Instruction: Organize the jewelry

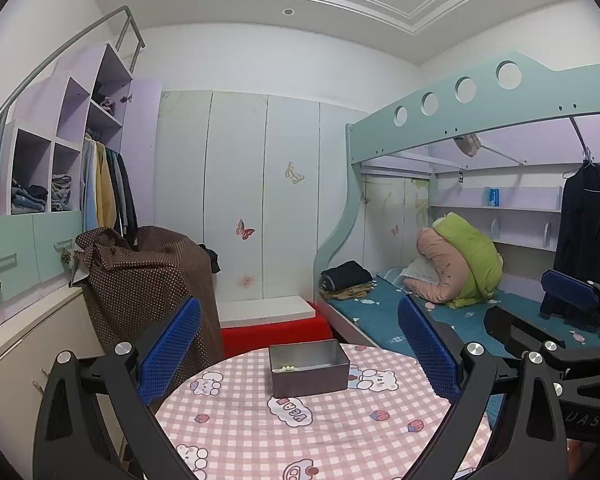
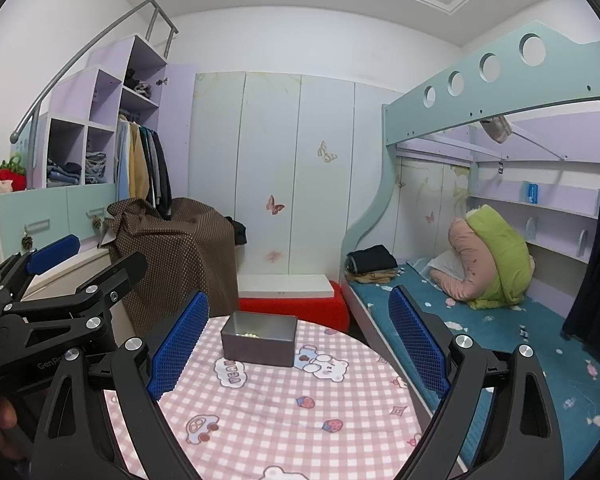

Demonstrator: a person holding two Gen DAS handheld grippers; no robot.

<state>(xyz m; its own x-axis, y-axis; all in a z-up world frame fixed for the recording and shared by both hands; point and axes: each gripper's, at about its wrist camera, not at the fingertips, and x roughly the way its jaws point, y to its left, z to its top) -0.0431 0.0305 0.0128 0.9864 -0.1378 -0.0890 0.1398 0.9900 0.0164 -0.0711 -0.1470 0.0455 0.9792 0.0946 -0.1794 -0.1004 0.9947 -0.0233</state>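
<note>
A grey metal box (image 1: 309, 369) stands on the far side of a round table with a pink checked cloth (image 1: 300, 440). A small string of pale beads (image 1: 285, 368) lies inside it. The box also shows in the right wrist view (image 2: 259, 338), with the beads (image 2: 249, 335) at its bottom. My left gripper (image 1: 300, 352) is open and empty, held above the table short of the box. My right gripper (image 2: 300, 344) is open and empty, also short of the box. Each gripper shows at the edge of the other's view: the right one (image 1: 540, 308) and the left one (image 2: 100, 256).
A chair draped in brown dotted cloth (image 1: 148, 280) stands behind the table on the left. A bunk bed with a blue mattress (image 1: 440, 312) runs along the right. A red step (image 1: 276, 332) and white wardrobe doors (image 1: 260, 200) are behind.
</note>
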